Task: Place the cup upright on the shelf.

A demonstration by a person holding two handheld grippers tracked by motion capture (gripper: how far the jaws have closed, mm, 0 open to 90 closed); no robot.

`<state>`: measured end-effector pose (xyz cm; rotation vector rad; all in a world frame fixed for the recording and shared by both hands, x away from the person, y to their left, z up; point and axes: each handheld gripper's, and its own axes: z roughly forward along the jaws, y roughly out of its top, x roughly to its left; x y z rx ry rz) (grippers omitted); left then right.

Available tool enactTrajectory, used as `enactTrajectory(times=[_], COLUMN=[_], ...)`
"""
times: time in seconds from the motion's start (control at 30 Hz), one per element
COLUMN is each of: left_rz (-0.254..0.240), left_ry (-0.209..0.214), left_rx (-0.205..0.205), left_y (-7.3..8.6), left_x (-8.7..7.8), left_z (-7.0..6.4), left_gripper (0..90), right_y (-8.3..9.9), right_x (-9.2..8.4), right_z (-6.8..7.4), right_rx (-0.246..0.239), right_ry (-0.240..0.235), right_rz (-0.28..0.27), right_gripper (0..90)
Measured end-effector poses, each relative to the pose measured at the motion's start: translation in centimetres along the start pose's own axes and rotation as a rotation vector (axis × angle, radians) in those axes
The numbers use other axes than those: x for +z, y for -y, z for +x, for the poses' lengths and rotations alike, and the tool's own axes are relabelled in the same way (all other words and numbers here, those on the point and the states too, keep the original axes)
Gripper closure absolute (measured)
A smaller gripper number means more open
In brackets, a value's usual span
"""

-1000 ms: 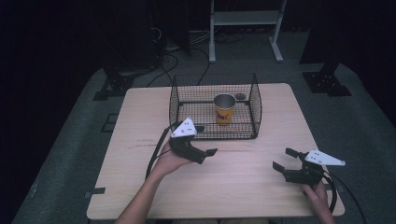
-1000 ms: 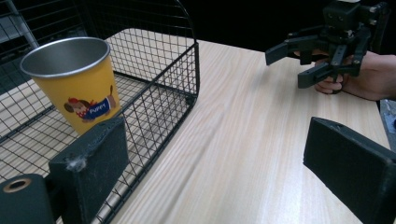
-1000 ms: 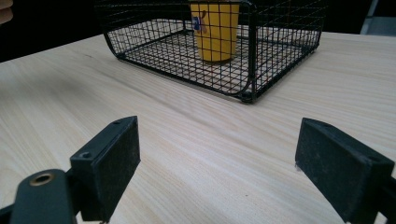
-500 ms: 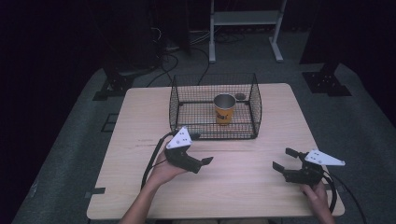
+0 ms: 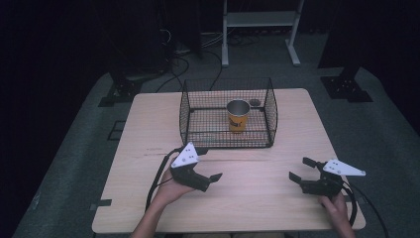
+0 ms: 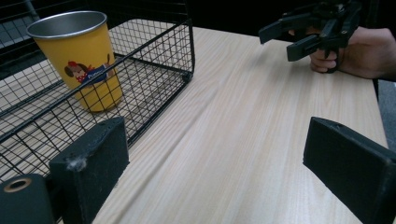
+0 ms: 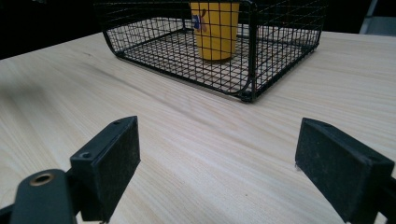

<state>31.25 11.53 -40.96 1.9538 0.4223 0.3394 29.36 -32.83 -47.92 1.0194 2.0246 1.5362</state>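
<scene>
the yellow cup (image 5: pixel 237 115) stands upright inside the wire basket (image 5: pixel 225 141) on the counter (image 5: pixel 257 193). left claw (image 5: pixel 214 179) and right claw (image 5: pixel 298 169) both hang released and empty; approach from above, clearing the basket rim.

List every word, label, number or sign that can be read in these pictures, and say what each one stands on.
Yellow cup in the wire basket: a blue label beside a cartoon dog, lettering too blurred to read.
Same yellow cup in the high view: a dark mark on its side, too small to read.
No other text, number or sign shows on the table or the wire basket.
</scene>
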Motion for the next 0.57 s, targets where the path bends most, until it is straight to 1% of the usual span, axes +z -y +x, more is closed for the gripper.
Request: enactTrajectory(times=[0.03,0.1,0.17,0.23,0.33,0.43,0.5,0.53,0.57], left_rz=[0.005,0.003,0.007,0.001,-0.004,-0.005,-0.013,-0.011,-0.005], left_ry=[-0.009,-0.008,-0.019,-0.017,-0.033,-0.047,-0.051,-0.05,-0.057], left_rx=[0.008,0.002,0.006,-0.005,-0.005,0.004,-0.001,-0.006,-0.003], left_y=[0.1,0.4,0.7,1.1,1.6,2.0,2.3,2.6,2.8], left_x=[0.0,-0.1,-0.2,-0.3,-0.5,-0.8,-1.1,-1.2,-1.3], left_z=[-0.1,-0.3,-0.4,-0.4,-0.6,-1.1,-1.4,-1.7,-1.8], left_gripper=[6.3,6.3,6.3,6.3,6.3,6.2,6.2,6.2,6.2], right_y=[0.0,0.0,0.0,0.0,0.0,0.0,0.0,0.0,0.0], right_x=[0.0,0.0,0.0,0.0,0.0,0.0,0.0,0.0,0.0], right_z=[0.0,0.0,0.0,0.0,0.0,0.0,0.0,-0.1,-0.1], right_rx=[0.0,0.0,0.001,0.001,0.001,0.002,0.003,0.002,0.004], right_ry=[0.0,0.001,0.0,0.0,0.0,0.0,-0.001,-0.002,-0.005], right_rz=[0.0,0.0,0.0,0.0,0.0,-0.001,-0.001,0.0,-0.001], right_gripper=[12.9,12.9,12.9,12.9,12.9,12.9,12.9,13.0,12.9])
